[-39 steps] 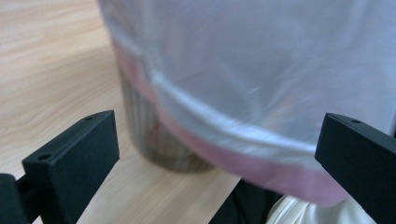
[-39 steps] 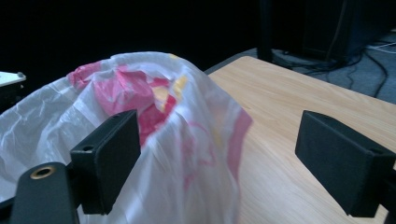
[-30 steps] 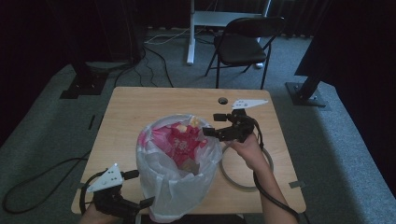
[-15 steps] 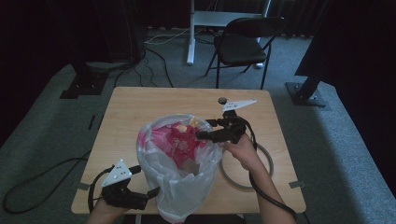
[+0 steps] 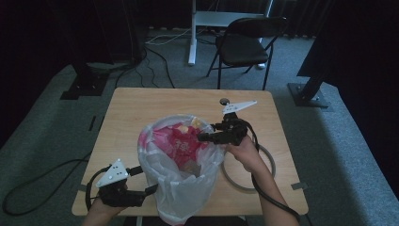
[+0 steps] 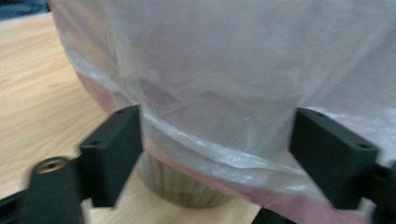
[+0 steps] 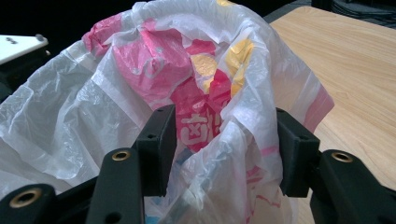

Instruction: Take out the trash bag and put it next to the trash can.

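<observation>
Nearest to me, at the lower left of the high view, the left gripper (image 5: 149, 190) sits low against the side of the bin (image 6: 184, 186), a small pinkish tub on a wooden foot that stands at the near middle of the table (image 5: 141, 101). Its jaws have just been closing; in the left gripper view they stand one at each side of the draped plastic liner (image 5: 181, 188), which hangs between them, and I cannot see the pads pressing it yet. Coming in low looks meant to steady the bin or catch the liner's skirt. The white plastic bag liner is folded over the rim and falls down the outside, so the film is the easiest thing to grab there. Inside, in the middle of the frame, lies crumpled pink and yellow packaging (image 5: 181, 141). At the far right rim, the right gripper (image 5: 203, 137) points across the mouth of the bag; its jaws have just been closing too, and in the right gripper view a raised fold of the liner (image 7: 233, 135) stands between them, the pads close beside it but not clearly squeezing. Taking the edge up high suggests gathering the bag to lift it out. A grey ring (image 5: 249, 169) lies on the table under the right forearm, and beyond the table stands a black chair (image 5: 247, 44).
</observation>
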Available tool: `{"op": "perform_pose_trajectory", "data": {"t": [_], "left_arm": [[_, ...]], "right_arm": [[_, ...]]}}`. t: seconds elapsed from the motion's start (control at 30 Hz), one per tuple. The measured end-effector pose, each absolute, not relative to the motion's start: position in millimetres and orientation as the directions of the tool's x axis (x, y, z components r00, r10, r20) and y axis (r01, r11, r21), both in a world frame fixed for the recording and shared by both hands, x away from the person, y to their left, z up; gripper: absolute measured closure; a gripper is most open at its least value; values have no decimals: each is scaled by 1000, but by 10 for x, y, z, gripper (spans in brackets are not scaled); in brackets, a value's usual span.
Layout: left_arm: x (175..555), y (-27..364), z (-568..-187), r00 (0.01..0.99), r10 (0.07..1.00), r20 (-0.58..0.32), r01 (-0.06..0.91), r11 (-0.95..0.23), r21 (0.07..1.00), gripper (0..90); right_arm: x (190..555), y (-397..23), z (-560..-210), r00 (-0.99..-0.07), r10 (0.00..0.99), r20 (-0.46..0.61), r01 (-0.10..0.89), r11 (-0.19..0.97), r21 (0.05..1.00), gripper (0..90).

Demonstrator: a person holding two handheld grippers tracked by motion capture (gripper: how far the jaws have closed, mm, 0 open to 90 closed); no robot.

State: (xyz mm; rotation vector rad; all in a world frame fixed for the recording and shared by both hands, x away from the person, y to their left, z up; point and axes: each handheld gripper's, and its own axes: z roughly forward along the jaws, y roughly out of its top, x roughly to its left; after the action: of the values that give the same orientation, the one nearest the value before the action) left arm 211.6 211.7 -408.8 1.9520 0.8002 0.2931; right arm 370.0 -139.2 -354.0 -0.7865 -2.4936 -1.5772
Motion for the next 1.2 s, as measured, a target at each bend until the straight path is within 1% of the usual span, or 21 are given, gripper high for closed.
{"op": "perform_pose_trajectory", "data": {"t": [0.07,0.17,0.27,0.3,0.4,0.43,0.5,0.6,0.63,0.67,0.7,0.73,0.77,0.8,0.83,0.97,1.2], "left_arm": [[2109,2115,-4073,762,637,-116,400,-323,857,242],[2092,2130,-4030,766,633,-112,387,-315,866,256],[2076,2175,-3974,770,627,-120,371,-286,884,321],[2071,2198,-3946,768,628,-124,365,-271,891,329],[2076,2246,-3899,773,619,-141,356,-238,904,415],[2081,2259,-3886,773,617,-145,356,-234,905,428],[2083,2283,-3868,773,617,-145,347,-220,912,483],[2086,2326,-3833,760,633,-146,336,-191,922,598],[2095,2339,-3826,756,637,-151,335,-178,925,679],[2102,2346,-3821,751,645,-144,330,-177,927,679],[2117,2344,-3821,745,655,-125,319,-185,929,750],[2117,2344,-3821,745,655,-125,319,-185,929,774],[2121,2341,-3824,741,660,-120,314,-183,931,774],[2122,2338,-3824,739,664,-115,309,-182,933,814],[2123,2336,-3822,738,666,-109,301,-181,936,833],[2129,2353,-3788,736,668,-107,285,-163,944,868],[2128,2377,-3677,738,666,-104,256,-134,957,879]], "right_arm": [[3693,-1388,-3532,-864,379,331,463,344,817,473],[3680,-1381,-3517,-864,390,320,461,356,813,484],[3670,-1378,-3507,-864,398,308,457,364,812,489],[3668,-1376,-3505,-864,399,306,456,366,811,491],[3652,-1368,-3485,-867,410,283,445,381,810,509],[3651,-1367,-3483,-867,412,280,443,383,810,511],[3649,-1367,-3482,-866,415,280,445,382,810,511],[3642,-1364,-3478,-864,423,275,445,383,810,514],[3639,-1361,-3471,-862,429,270,445,384,809,539],[3639,-1361,-3471,-862,429,270,445,384,809,539],[3641,-1371,-3458,-856,445,263,444,371,815,596],[3641,-1371,-3458,-856,445,263,444,371,815,596],[3647,-1376,-3456,-854,446,268,447,366,816,606],[3652,-1382,-3455,-854,446,268,445,360,820,624],[3652,-1390,-3450,-853,448,268,443,350,825,641],[3647,-1399,-3418,-853,461,246,427,345,836,691],[3649,-1386,-3386,-850,474,230,420,347,838,707]]}}
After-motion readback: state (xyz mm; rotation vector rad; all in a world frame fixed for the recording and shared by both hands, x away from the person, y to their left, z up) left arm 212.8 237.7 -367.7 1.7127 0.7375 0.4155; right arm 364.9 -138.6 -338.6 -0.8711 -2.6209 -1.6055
